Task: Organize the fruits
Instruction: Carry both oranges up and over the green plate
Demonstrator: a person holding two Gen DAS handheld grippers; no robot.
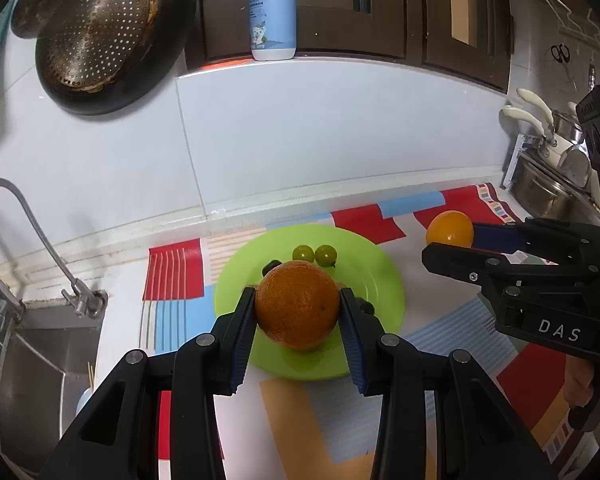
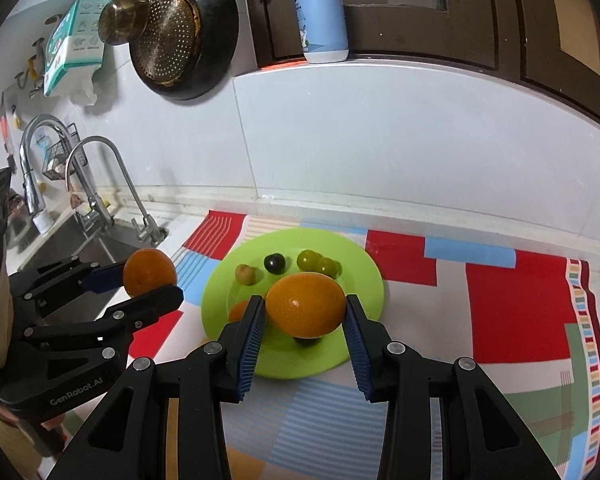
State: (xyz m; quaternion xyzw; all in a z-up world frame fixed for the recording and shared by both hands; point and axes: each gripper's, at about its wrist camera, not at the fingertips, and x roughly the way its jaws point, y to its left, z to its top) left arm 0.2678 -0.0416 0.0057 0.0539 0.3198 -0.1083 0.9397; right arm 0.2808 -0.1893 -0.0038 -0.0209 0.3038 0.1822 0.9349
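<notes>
My left gripper (image 1: 298, 300) is shut on a deep orange orange (image 1: 298, 312), held just above the green plate (image 1: 380, 276). Behind it on the plate lie two green grapes (image 1: 314, 254). My right gripper (image 2: 306, 304) is shut on a paler yellow-orange orange (image 2: 306, 312), also over the green plate (image 2: 360, 280). On that plate I see a small tan fruit (image 2: 246, 273), a dark grape (image 2: 275, 263), green grapes (image 2: 318, 263) and a small orange fruit (image 2: 238, 312) half hidden by a finger. Each gripper shows in the other's view: the right gripper (image 1: 450, 238), the left gripper (image 2: 148, 280).
The plate sits on a patterned cloth (image 2: 500, 304) on the counter. A sink (image 2: 80, 240) with taps (image 2: 96, 184) lies to the left. A pan with a strainer (image 2: 180, 36) hangs on the wall, and a bottle (image 2: 324, 12) stands on the ledge. Pots (image 1: 556, 168) stand far right.
</notes>
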